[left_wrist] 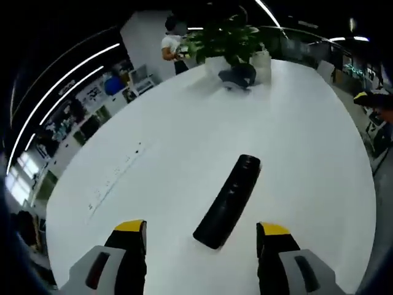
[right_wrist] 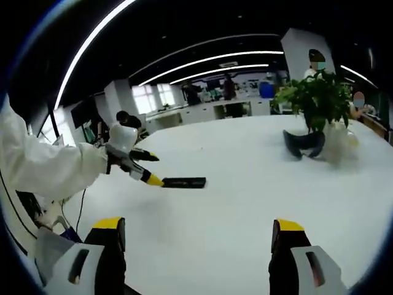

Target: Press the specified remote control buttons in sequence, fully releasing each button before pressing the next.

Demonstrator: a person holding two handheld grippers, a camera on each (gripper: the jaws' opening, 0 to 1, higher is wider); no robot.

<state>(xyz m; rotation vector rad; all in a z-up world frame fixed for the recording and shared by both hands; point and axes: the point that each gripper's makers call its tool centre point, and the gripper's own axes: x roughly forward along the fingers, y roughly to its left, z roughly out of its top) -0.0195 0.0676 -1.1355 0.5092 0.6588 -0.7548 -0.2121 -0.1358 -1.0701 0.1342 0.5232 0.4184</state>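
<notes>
The left hand-held gripper (left_wrist: 201, 236) hangs over the white surface (left_wrist: 295, 141) with its jaws spread wide and nothing between them. Just beyond its yellow tips lies the black remote control (left_wrist: 229, 200), flat on the surface and angled away to the right, its near end reaching in between the jaws without touching either. In the right gripper view the same left hand-held gripper (right_wrist: 152, 179) shows from the side, held out on a white sleeve (right_wrist: 43, 163), its tips close to the remote control (right_wrist: 183, 182). The right hand-held gripper (right_wrist: 198, 236) is also released and empty, well back from the remote control. Farther off stand a dark curved object (left_wrist: 238, 77) and a potted plant (left_wrist: 228, 38) near the far edge, with people beyond.

The buttons cannot be made out, so a press could land on the wrong one. The remote control lies loose on a smooth surface; a tip coming down off-centre or at a slant would likely skid or spin it. With jaws this wide, one tip might nudge its side.
</notes>
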